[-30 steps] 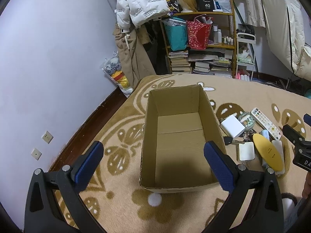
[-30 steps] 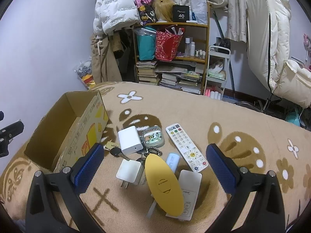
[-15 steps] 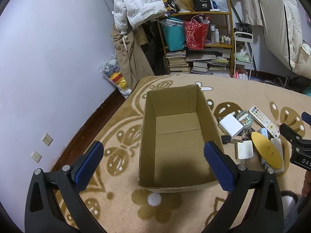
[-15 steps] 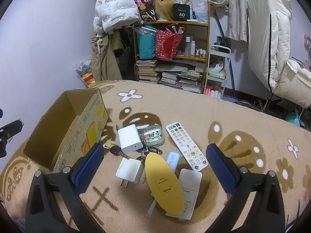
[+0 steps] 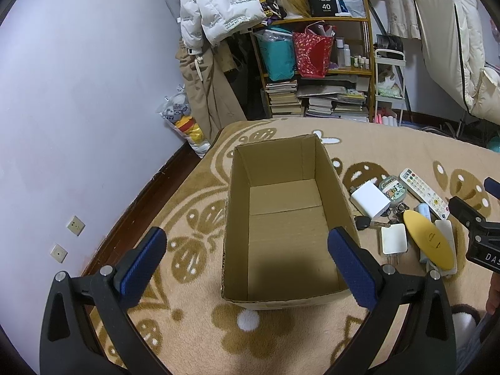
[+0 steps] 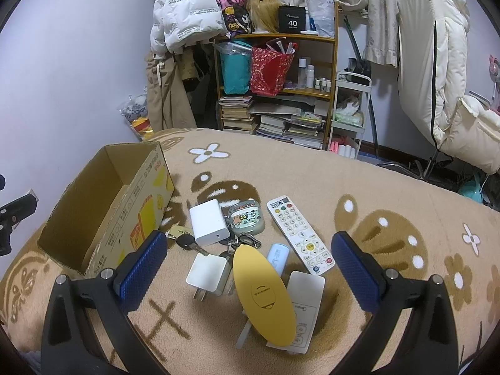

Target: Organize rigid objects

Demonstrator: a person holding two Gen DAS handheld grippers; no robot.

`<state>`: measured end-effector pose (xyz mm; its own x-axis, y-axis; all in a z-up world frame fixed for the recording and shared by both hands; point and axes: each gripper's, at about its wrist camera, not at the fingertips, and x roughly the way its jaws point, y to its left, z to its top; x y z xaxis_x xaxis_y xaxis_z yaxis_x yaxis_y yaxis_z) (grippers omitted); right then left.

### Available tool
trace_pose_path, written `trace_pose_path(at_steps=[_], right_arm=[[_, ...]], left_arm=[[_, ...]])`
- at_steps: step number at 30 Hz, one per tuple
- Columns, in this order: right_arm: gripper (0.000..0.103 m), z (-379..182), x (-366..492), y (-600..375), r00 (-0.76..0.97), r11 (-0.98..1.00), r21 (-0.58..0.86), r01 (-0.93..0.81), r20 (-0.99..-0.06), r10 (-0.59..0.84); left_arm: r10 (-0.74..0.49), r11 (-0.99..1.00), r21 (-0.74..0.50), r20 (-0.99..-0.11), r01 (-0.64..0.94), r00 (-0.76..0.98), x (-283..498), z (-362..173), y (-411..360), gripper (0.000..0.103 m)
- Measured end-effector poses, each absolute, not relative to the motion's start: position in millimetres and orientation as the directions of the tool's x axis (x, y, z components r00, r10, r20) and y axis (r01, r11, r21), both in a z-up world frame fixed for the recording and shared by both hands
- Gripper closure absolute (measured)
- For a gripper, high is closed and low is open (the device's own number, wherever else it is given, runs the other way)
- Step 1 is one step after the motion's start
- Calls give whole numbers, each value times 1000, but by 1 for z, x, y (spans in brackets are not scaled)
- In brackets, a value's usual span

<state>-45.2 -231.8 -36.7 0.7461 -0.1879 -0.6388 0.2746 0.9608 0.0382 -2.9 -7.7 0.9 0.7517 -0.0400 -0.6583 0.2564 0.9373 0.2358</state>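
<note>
Cluttered bedroom: lilac wall, wooden bookshelf [image 6: 275, 93] stacked with books, a teal bag and a red gift bag, a black box marked "40" on top. Underfoot, a beige carpet [image 6: 390, 206] with brown flower and butterfly motifs.

Open cardboard box [image 5: 281, 218] upright on the carpet, flaps out of sight, nothing inside but bare bottom and a shadow. Yellow-and-red print with small writing along its outer side (too small to read).

Just right of the box, a tight cluster of small items: white power bank [image 6: 207, 222], cartoon-printed earbud case [image 6: 247, 217], white remote control [image 6: 300, 234] with coloured buttons, car key [image 6: 187, 245] with a tag, white plug charger [image 6: 207, 273], pale blue tube [image 6: 278, 257], yellow oval case [image 6: 264, 293] lying partly over a second flat white remote [image 6: 304, 300]. Faint embossed lettering on the yellow case, not legible. Items touching or overlapping one another.

Left gripper [image 5: 247, 259] above the box's near end, fingers spread wide and empty. Right gripper [image 6: 248, 265] above the cluster, fingers likewise apart, holding nothing; yellow case and charger between them in view. "DAS" partly readable on the right gripper body seen from the left camera.

Open carpet to the right of the cluster and in front of the box; wall and dark skirting close on the box's left.
</note>
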Motion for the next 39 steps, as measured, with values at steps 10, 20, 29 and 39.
trace_pose_path(at_steps=[10, 20, 29, 39], right_arm=[[0, -37, -44, -232, 745, 961, 38, 274, -640, -187], [0, -37, -43, -233, 744, 962, 39, 272, -642, -184], [0, -41, -46, -231, 741, 962, 39, 272, -646, -183], [0, -62, -29, -231, 733, 971, 61, 231, -668, -132]], left_arm=[[-42, 935, 237, -665, 265, 745, -2, -1, -8, 1], [-40, 929, 248, -670, 273, 741, -2, -5, -8, 1], [-31, 929, 253, -674, 270, 738, 0, -7, -8, 1], [-5, 943, 224, -730, 247, 683, 25, -18, -4, 1]])
